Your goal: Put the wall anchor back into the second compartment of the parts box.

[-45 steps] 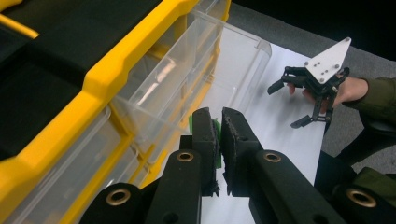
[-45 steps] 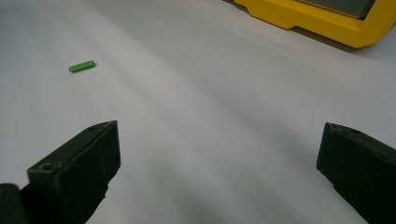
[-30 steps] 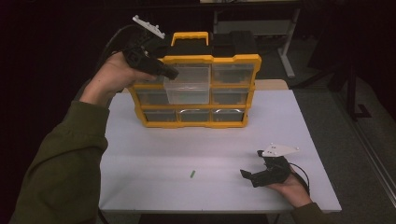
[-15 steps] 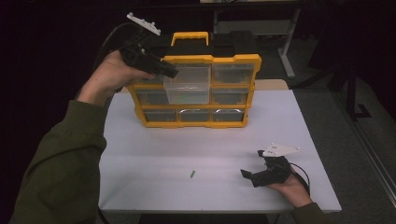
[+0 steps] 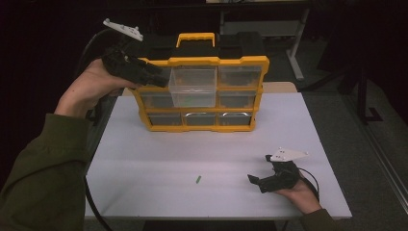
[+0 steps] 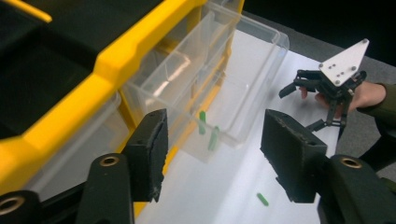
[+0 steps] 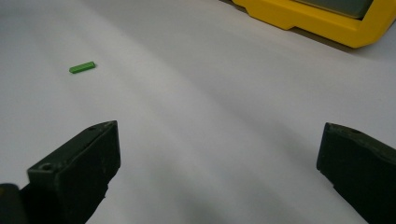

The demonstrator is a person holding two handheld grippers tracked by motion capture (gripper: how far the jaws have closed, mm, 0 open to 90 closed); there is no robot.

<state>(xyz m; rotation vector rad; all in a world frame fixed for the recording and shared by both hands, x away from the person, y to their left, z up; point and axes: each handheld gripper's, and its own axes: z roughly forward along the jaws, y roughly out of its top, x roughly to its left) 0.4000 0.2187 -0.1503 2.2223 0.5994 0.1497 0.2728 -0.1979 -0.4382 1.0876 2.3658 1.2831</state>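
Observation:
A yellow organizer (image 5: 207, 61) with clear drawers stands at the back of the white table (image 5: 144, 159). Its top middle drawer (image 5: 192, 89) is pulled out, and two small green pieces (image 6: 208, 133) lie inside. My left gripper (image 5: 161, 78) is held in the air at the organizer's upper left corner, open and empty; in the left gripper view its jaws (image 6: 212, 154) frame the drawer from short of it. A single green piece (image 5: 197, 179) lies on the table in front. My right gripper (image 5: 257, 182) rests open near the front right, with the piece (image 7: 82, 67) well ahead of its jaws (image 7: 219, 158).
The organizer has a black top with a yellow handle (image 5: 196, 37). Dark furniture and floor surround the table. The table's right edge (image 5: 332, 168) is close to my right hand. A black cable (image 5: 310, 175) trails from the right gripper.
My left gripper has drawn back to the left, away from the pulled-out drawer. The right gripper has stayed still.

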